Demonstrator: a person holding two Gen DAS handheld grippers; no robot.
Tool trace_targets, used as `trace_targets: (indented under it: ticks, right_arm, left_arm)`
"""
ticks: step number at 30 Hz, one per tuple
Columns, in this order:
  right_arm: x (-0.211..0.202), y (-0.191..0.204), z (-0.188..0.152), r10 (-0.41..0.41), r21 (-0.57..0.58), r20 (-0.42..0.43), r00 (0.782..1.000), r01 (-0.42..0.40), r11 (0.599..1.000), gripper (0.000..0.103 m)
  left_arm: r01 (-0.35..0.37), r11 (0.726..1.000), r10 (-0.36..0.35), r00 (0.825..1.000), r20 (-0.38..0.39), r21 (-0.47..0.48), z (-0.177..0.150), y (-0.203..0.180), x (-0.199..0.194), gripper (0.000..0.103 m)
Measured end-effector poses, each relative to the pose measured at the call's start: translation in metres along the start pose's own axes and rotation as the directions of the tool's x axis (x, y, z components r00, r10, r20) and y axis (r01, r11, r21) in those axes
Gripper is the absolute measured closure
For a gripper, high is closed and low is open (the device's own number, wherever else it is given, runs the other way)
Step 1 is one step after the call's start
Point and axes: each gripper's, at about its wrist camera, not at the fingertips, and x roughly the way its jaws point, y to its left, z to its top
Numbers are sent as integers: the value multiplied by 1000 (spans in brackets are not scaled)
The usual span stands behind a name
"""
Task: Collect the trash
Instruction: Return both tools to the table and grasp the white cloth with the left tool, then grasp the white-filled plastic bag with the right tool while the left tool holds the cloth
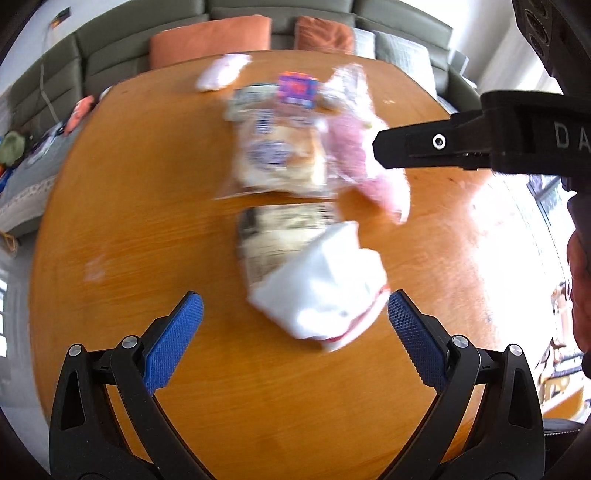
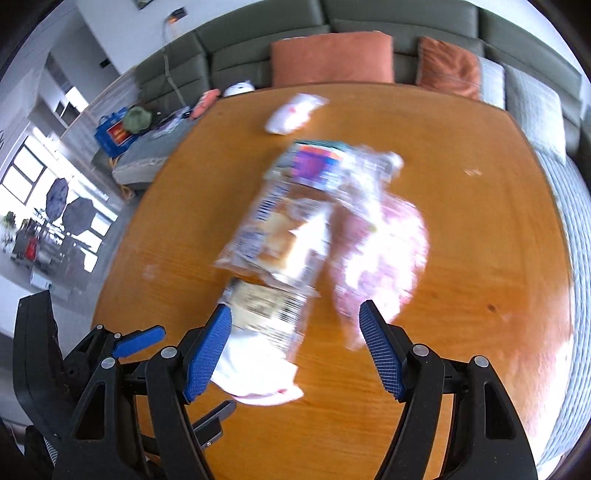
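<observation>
Trash pile (image 1: 295, 177) on table (image 1: 129, 229): both grippers' fingers (image 1: 173, 343) spread, empty. Risk: limp, overlapping wrappers slip or scatter when right gripper (image 2: 295, 350) pinches.

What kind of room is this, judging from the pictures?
Most likely a home living room: a grey-green sofa with orange cushions stands behind a round wooden table, which is littered with wrappers such as a bread bag.
</observation>
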Motion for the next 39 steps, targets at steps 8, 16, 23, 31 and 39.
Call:
trace_targets:
  ticks: [8, 16, 23, 31, 39]
  right_arm:
    - [-6, -39, -12, -3, 49, -12, 1000, 3, 999, 31]
    - [4, -20, -16, 98, -128, -71, 993, -106, 986, 31]
    - [32, 35, -14, 173, -384, -203, 964, -241, 891, 31]
    - [77, 91, -4, 114, -620, -333, 936, -309, 721, 31]
    - [106, 110, 7, 1, -744, -349, 937, -277, 608, 25]
  left_arm:
    - [-58, 995, 62, 997, -50, 80, -1, -43, 37, 49]
    - [20, 1000, -20, 1000, -19, -6, -2, -16, 20, 79]
    - [-46, 991, 50, 998, 29, -127, -13, 29, -17, 80]
    - [-127, 948, 134, 991, 4, -291, -43, 74, -39, 80]
    - [-128, 916, 136, 991, -5, -380, -56, 105, -44, 80]
